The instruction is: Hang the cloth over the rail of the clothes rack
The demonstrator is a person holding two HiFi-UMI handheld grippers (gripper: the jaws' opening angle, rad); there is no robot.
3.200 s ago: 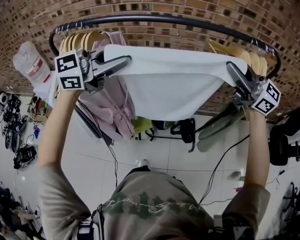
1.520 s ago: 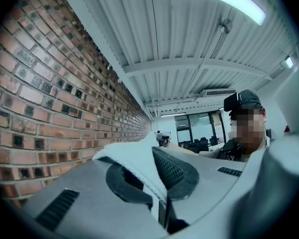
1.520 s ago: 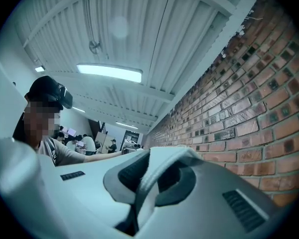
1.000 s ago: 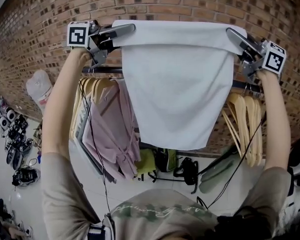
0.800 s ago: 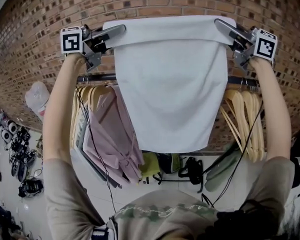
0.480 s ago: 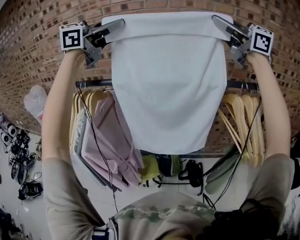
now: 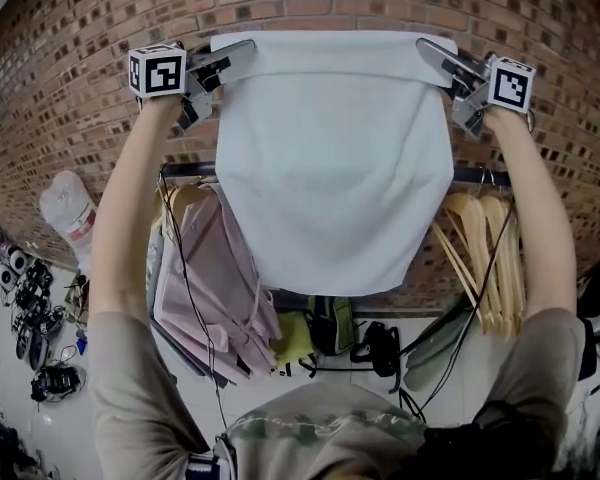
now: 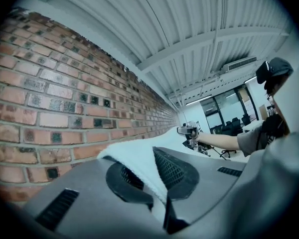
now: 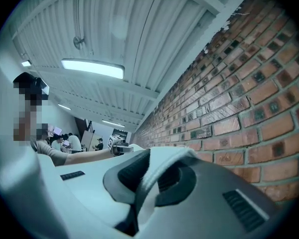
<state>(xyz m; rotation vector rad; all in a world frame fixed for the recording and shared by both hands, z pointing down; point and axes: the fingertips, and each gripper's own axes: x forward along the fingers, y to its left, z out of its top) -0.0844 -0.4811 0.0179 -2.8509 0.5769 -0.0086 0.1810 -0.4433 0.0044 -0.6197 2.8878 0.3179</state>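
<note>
Person: seen from above, grey-green shirt (image 7: 320,430) at the bottom of the head view, left arm (image 7: 120,233) and right arm (image 7: 535,238) both stretched up toward the wall.
Left gripper (image 7: 244,51): jaws clamped tight on the cloth's top left corner. In the left gripper view (image 8: 157,176) the white fabric is squeezed right between the two dark pads. Its marker cube (image 7: 158,71) sits back at the hand end.
Right gripper (image 7: 426,49): same deal on the top right corner, jaws pinched together with the fabric caught between them (image 9: 147,179). Its own marker cube (image 7: 510,84) is back by the hand.
Cloth (image 7: 330,158): plain white, pulled flat between the two grippers, with a band along the top that looks folded over. The rest hangs loose. It's held up in front of the rail with its top edge higher than the bar, so it's not draped over it yet. Each gripper view looks along that top edge toward the other gripper.
Rail (image 7: 188,171): dark bar running level behind the cloth. The middle is hidden and only the two ends peek out on either side.
On the rail: a pink garment (image 7: 215,288) hangs on the left, a bunch of bare wooden hangers (image 7: 485,258) on the right.
Under the rack: a green bag (image 7: 325,323) and a black bag (image 7: 372,346) on the pale floor.
Brick wall (image 7: 70,88): red-brown brick, right behind the rack, fills the top of the head view.
Ceiling (image 9: 139,29): ribbed panels with a lit strip light, seen in the right gripper view.
</note>
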